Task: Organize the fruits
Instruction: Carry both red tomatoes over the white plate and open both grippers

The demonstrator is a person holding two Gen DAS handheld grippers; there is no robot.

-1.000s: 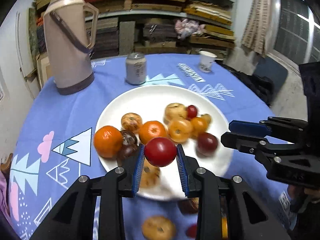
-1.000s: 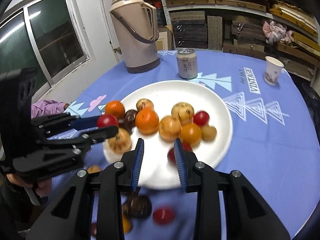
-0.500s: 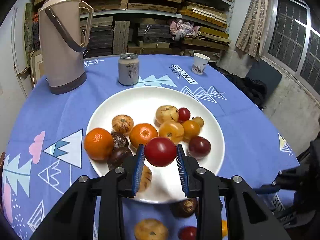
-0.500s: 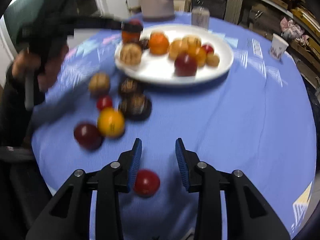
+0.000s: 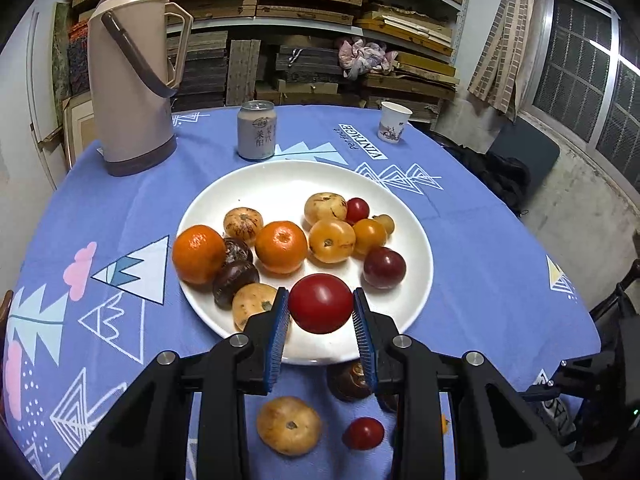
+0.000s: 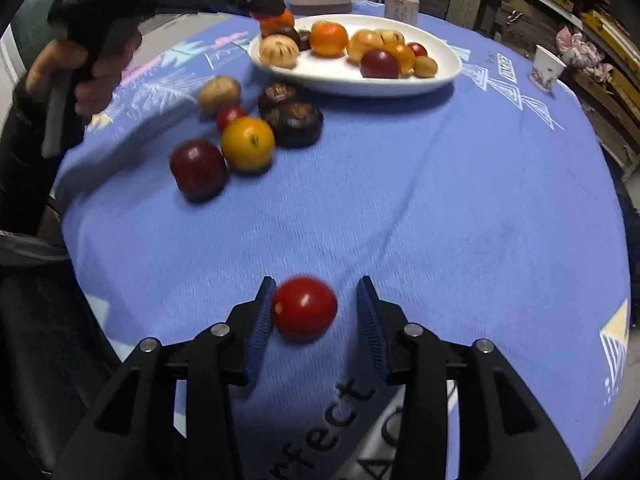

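Note:
My left gripper [image 5: 320,304] is shut on a red tomato [image 5: 320,310], held over the near rim of the white plate [image 5: 280,180], which carries several oranges, tomatoes and brown fruits. In the right wrist view, my right gripper [image 6: 316,304] points down at the blue tablecloth. Its jaws are opening around a second red tomato [image 6: 304,307] that lies on the cloth. That tomato sits close to the left pad, with a gap at the right pad. Loose fruits lie between it and the plate: a dark red one [image 6: 198,169], a yellow-orange one [image 6: 248,144] and a dark brown one [image 6: 294,120].
A tall beige thermos [image 5: 132,80], a drink can [image 5: 257,130] and a paper cup [image 5: 394,122] stand beyond the plate. A person's hand [image 6: 100,72] holds the left gripper at the upper left of the right wrist view. The table edge runs close below the right gripper.
My right gripper swung away from the plate, down toward the near table edge, and its jaws widened around the lone red tomato. The left gripper keeps its tomato and has shifted slightly.

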